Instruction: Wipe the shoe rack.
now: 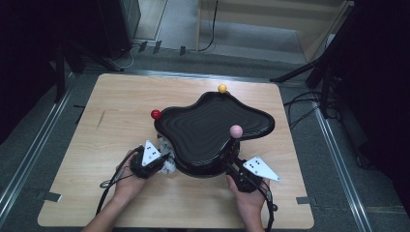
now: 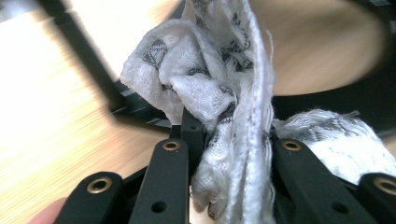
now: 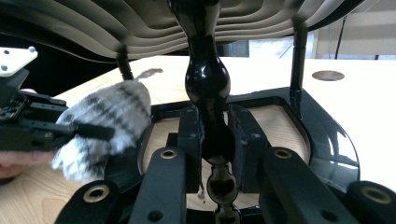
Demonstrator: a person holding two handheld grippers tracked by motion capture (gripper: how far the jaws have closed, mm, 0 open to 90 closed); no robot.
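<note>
Left gripper (image 1: 162,158) is clamped on a bunched white patterned cloth (image 2: 219,107), held against the near-left side of the black tiered stand (image 1: 212,128), low down by its base. Right gripper (image 3: 212,140) is closed tight on the stand's turned black post (image 3: 207,79), the near-right one topped by the pink ball (image 1: 236,130). Looks like wiping while the other hand steadies the piece.

Risks, as I judge them:
- Cloth has loose frayed ends hanging beside the left jaws; these could snag on a thin support rod (image 2: 86,56) or the base frame (image 3: 322,126) and tug the stand.
- Post is glossy and rounded, so the right grip could slide along it or twist if the wipe pushes sideways.
- Stand is top-heavy, a wide wavy tray on thin legs; a hard push from the left could tip or skid it toward the right.
- 3 ball finials: red ball (image 1: 155,114), yellow ball (image 1: 222,88) and pink. A knock could loosen 1.

Room:
- Wooden table (image 1: 121,106) has plenty of bare surface left of the stand and some behind it.
- The stand's right lobe sits near the right table edge, so little slack there.
- Both hands work near the front edge; cables trail off it.
- Under the tray the gap is low and crowded with rods, tight for the left jaws.
</note>
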